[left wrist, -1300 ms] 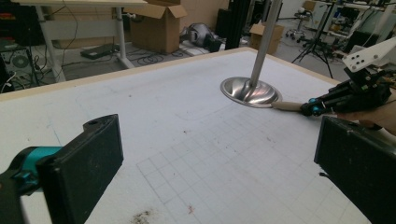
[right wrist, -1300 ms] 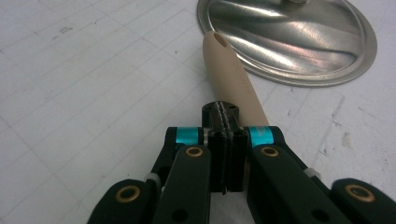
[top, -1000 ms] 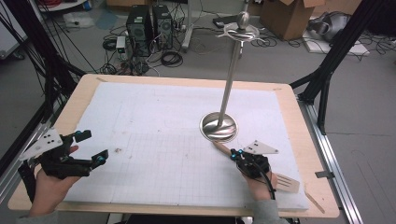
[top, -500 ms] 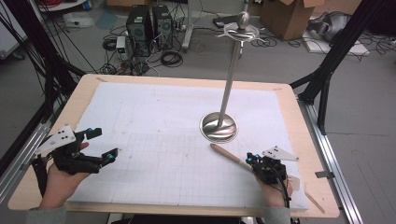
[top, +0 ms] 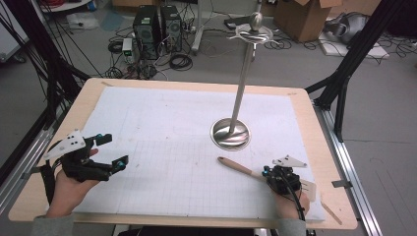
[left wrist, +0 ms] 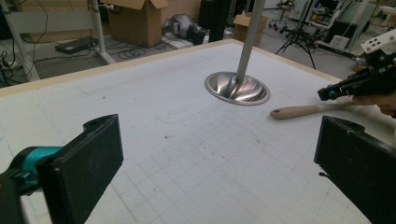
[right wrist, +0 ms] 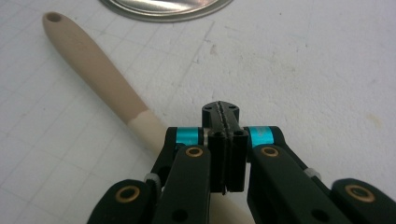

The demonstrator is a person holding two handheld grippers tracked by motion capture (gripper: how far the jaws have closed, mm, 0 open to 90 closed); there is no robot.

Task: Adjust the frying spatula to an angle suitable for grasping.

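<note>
Near the round steel base of the stand (top: 230,133), toward the front edge: wooden spatula (top: 238,167), handle smooth and pale, tapering to a rounded tip with a small hole, flat on the white gridded surface (top: 162,128). Drawn back from the base since a second ago: right gripper (top: 271,173), jaws pressed together, nothing pinched, just beside the handle, above it. Well left of the base: left gripper (top: 114,152), jaws spread wide, black pads matte and blocky, hardly shifted. Polished stand pole, upright, dish-shaped foot.
</note>
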